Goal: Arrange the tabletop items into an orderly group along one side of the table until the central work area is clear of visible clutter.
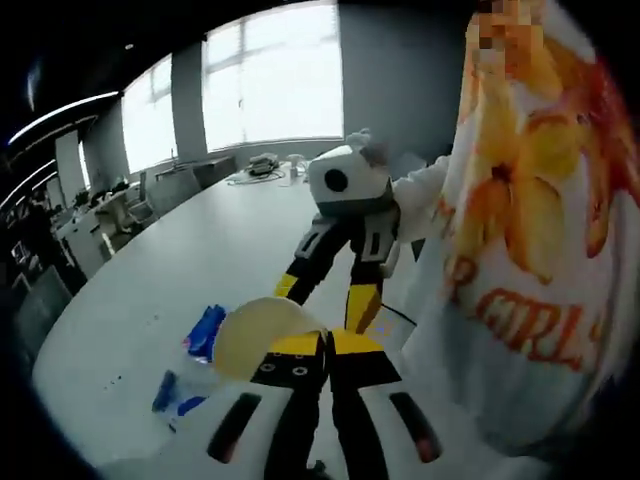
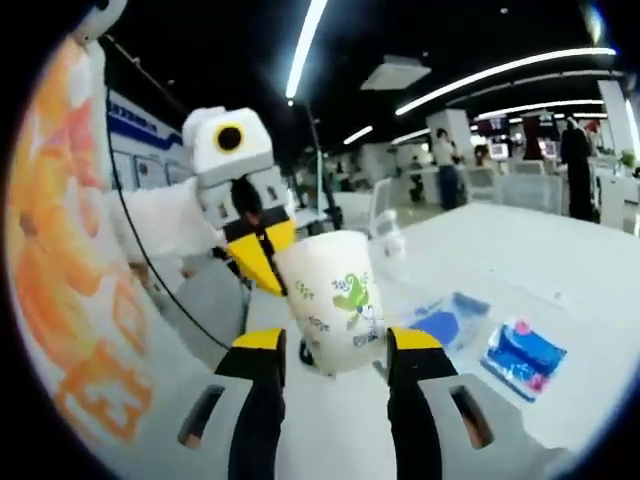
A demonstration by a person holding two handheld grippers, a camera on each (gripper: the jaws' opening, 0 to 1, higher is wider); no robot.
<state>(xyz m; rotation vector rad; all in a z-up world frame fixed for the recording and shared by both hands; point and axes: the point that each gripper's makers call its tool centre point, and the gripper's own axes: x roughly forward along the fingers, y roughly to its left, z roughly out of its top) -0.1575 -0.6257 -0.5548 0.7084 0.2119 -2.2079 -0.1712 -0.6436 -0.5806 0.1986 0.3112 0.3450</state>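
White paper cup with a green drawing sits on the table, squeezed in my left gripper. My right gripper has its fingers apart on both sides of the cup. Right of it lie a blue clear bag and a blue packet.

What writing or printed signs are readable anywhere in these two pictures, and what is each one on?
"R GIRLS": red letters on the person's white flowered shirt, cut off by folds, in the left gripper view.
Paper cup: green printed design, any wording too blurred to read.
Blue packets on the white table: printing too small to read.
Wall panels behind, blue-banded: text unreadable.
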